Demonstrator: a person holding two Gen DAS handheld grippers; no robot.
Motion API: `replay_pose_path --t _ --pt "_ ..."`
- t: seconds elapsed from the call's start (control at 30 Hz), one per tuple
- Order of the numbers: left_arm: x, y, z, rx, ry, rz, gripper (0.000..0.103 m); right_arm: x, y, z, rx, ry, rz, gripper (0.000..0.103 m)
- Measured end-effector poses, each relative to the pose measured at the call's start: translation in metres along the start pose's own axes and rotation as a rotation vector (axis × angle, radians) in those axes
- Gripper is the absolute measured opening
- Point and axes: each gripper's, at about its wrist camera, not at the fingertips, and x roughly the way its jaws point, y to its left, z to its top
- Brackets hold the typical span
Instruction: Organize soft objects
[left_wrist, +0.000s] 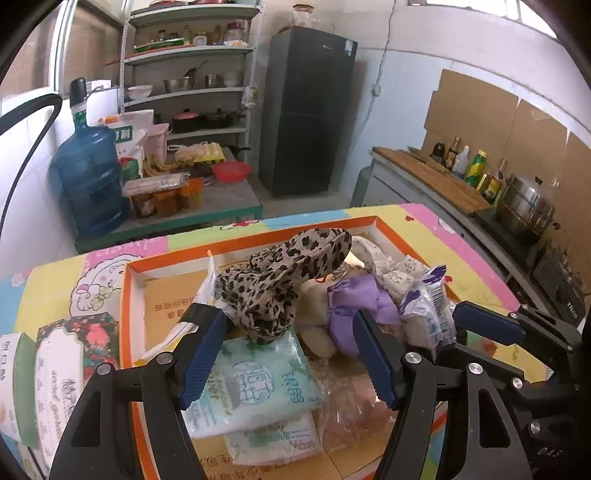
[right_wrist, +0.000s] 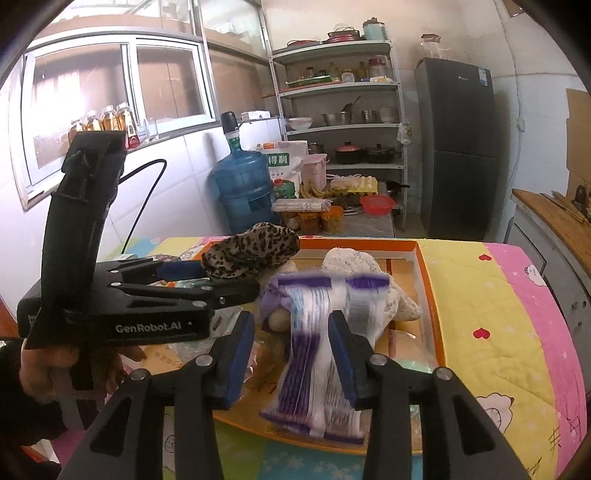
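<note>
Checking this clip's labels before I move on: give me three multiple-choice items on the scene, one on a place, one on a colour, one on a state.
1. Where is the leopard-print cloth?
A. on a shelf
B. in the shallow box, atop the pile
C. on the floor

2. What colour is the box's rim?
A. orange
B. black
C. grey

3. How does the left claw stand?
A. shut on the cloth
B. open
C. shut on nothing

Answers:
1 B: the cloth drapes over the other soft things inside the box.
2 A: an orange edge frames the box on all visible sides.
3 B: its two blue pads stand far apart, not pinching the cloth.
</note>
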Motion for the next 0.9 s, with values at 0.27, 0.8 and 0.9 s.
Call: replay_pose_path --t 0.27,0.8,0.9 --pt "-0.036 0.006 -0.005 0.001 -0.063 0.024 0.073 -0.015 0.009 0.003 0.007 -0.031 -0.003 0.041" --pt "-0.104 0.037 -0.031 -0.029 -0.15 0.114 0.073 -0.034 0.055 0.001 0.008 -0.066 -0.006 0.041" --pt "-0.118 0.044 -0.039 -0.047 -0.162 0.147 0.073 -0.035 0.064 0.0 0.011 -0.07 -0.009 0.041"
